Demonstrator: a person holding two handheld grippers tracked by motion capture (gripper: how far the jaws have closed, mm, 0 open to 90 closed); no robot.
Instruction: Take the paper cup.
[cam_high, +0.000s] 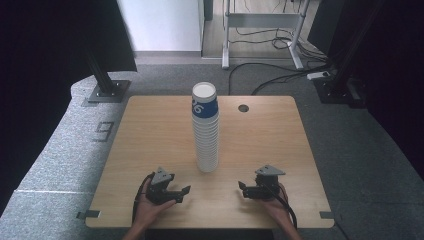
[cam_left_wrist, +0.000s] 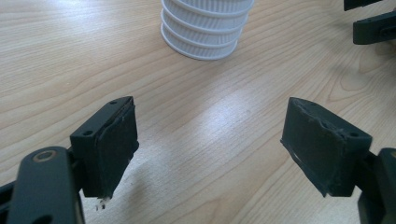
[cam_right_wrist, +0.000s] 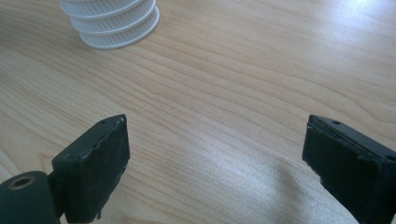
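Wooden desk (cam_high: 150, 150) is occupied by an untouched stack of paper cups (cam_high: 205, 130); left gripper (cam_high: 176, 194) and right gripper (cam_high: 243, 189) are held wide open, empty, nothing yet begun.

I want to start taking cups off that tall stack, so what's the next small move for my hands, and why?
Probably raise the right gripper toward the top cup. Both grippers rest open near the table's front edge, the left gripper too, and the stack of paper cups stands untouched between them, so nothing is gripped yet.

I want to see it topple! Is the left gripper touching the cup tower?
Apart. The left gripper view shows bare table between the left gripper and the cup tower.
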